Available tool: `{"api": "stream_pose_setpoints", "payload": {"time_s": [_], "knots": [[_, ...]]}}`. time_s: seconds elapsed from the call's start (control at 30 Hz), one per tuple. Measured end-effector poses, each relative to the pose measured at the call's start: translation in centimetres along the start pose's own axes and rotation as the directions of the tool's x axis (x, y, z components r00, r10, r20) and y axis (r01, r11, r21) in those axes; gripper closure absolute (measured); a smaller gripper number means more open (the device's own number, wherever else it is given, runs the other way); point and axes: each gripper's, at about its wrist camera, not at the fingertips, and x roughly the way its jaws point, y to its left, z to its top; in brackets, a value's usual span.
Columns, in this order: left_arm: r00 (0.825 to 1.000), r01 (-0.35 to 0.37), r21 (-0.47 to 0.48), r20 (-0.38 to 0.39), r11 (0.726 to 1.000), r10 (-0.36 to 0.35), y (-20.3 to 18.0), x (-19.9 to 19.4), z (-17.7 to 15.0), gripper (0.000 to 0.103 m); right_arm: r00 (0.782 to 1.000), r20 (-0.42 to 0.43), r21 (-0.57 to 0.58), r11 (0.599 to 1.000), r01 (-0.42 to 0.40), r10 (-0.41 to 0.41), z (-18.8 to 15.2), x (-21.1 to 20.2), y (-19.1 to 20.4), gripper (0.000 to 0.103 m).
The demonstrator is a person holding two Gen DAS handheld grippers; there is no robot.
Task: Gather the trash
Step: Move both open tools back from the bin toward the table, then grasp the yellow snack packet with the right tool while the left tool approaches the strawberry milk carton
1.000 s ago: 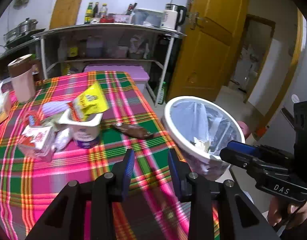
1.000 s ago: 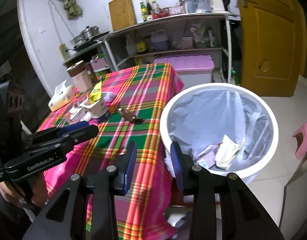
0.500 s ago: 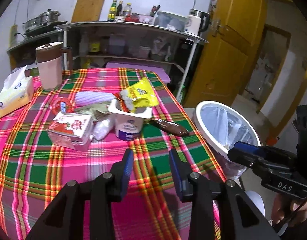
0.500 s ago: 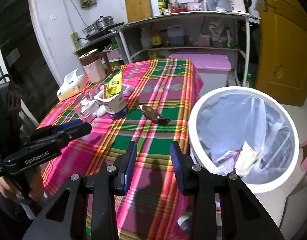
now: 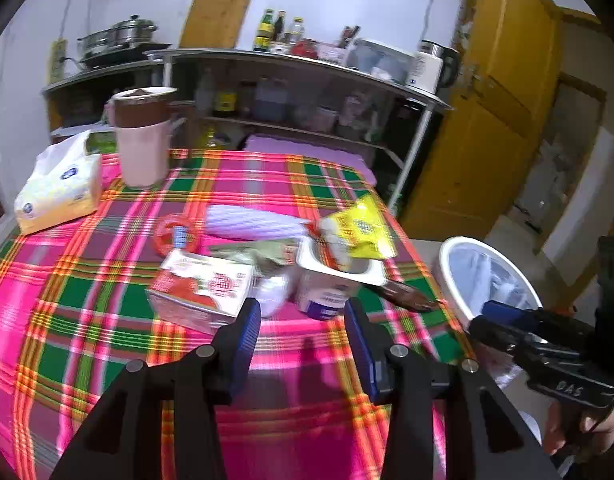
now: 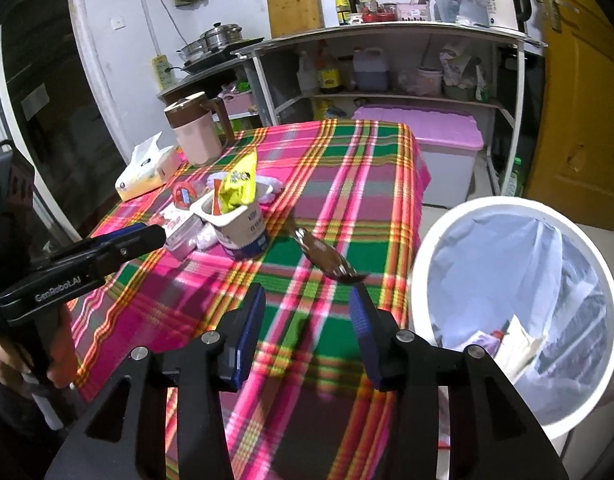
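Both grippers hover over the near edge of the counter (image 6: 347, 184), which is covered in a plaid cloth. The left gripper (image 5: 303, 316) has its jaws apart and opening, with nothing between them; the right gripper (image 6: 307, 308) likewise has its jaws apart and widening, empty.

The trash sits in a cluster toward the middle of the counter: a white cup (image 5: 331, 284) with a yellow wrapper (image 5: 361, 230) stuffed in its mouth, a red-and-white carton (image 5: 199, 288) touching a crumpled clear bag beside the cup, and a brown wrapper (image 6: 327, 258) lying flat near the right edge, closest to the bin (image 6: 435, 240) that stands on the floor just off that edge.

The brown wrapper looks thin, limp and probably slick, so pinching a raised crinkle or its end should work better than pressing it flat. The cup seems light and thin-walled; gripping across its rim may crush it, so a gentle hold on the wall seems wiser. The carton looks stiff enough to take by its narrow sides.
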Motion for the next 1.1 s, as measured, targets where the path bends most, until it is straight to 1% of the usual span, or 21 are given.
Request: {"api": "stream_pose_setpoints", "payload": {"time_s": [0.1, 0.13, 0.17, 0.3, 0.43, 0.47, 0.53, 0.73, 0.93, 1.1], "knots": [[0.999, -0.037, -0.011, 0.007, 0.999, 0.037, 1.4, 0.1, 0.2, 0.057, 1.000, 0.003, -0.007, 1.000, -0.013, 0.013, 0.6, 0.5, 0.4, 0.058], [0.999, -0.045, -0.015, 0.009, 0.999, 0.045, 1.8, 0.1, 0.2, 0.052, 1.000, 0.004, -0.010, 1.000, -0.017, 0.017, 0.9, 0.7, 0.6, 0.058], [0.999, -0.049, -0.020, 0.011, 0.999, 0.049, 2.2, 0.1, 0.3, 0.048, 1.000, 0.004, -0.014, 1.000, -0.023, 0.023, 1.1, 1.0, 0.8, 0.058], [0.997, -0.072, -0.027, 0.015, 0.997, 0.072, 3.6, 0.4, 0.5, 0.042, 0.999, 0.006, -0.030, 0.999, -0.043, 0.043, 2.2, 1.9, 1.5, 0.058], [0.996, -0.084, -0.029, 0.003, 0.996, 0.084, 4.9, 1.3, 0.6, 0.036, 0.998, 0.007, -0.042, 0.997, -0.060, 0.060, 3.3, 2.9, 2.1, 0.058], [0.996, -0.084, -0.026, 0.001, 0.996, 0.084, 5.2, 1.5, 0.7, 0.032, 0.998, 0.008, -0.044, 0.997, -0.064, 0.065, 3.5, 3.1, 2.3, 0.058], [0.997, -0.078, -0.018, -0.005, 0.997, 0.078, 5.6, 2.0, 0.7, 0.028, 0.997, 0.007, -0.047, 0.996, -0.074, 0.074, 4.1, 3.6, 2.5, 0.058], [0.996, -0.077, 0.011, -0.034, 0.997, 0.078, 6.5, 3.5, 0.6, 0.025, 0.996, -0.001, -0.051, 0.995, -0.085, 0.085, 5.2, 4.9, 3.1, 0.058], [0.998, -0.051, 0.029, -0.045, 0.998, 0.052, 7.1, 4.3, 0.8, 0.015, 0.996, -0.010, -0.063, 0.994, -0.089, 0.088, 6.0, 6.4, 3.6, 0.058], [0.997, -0.015, 0.023, -0.076, 1.000, 0.017, 7.1, 5.3, 0.9, 0.014, 0.997, -0.014, -0.061, 0.995, -0.077, 0.076, 6.7, 7.4, 3.4, 0.058]]}}
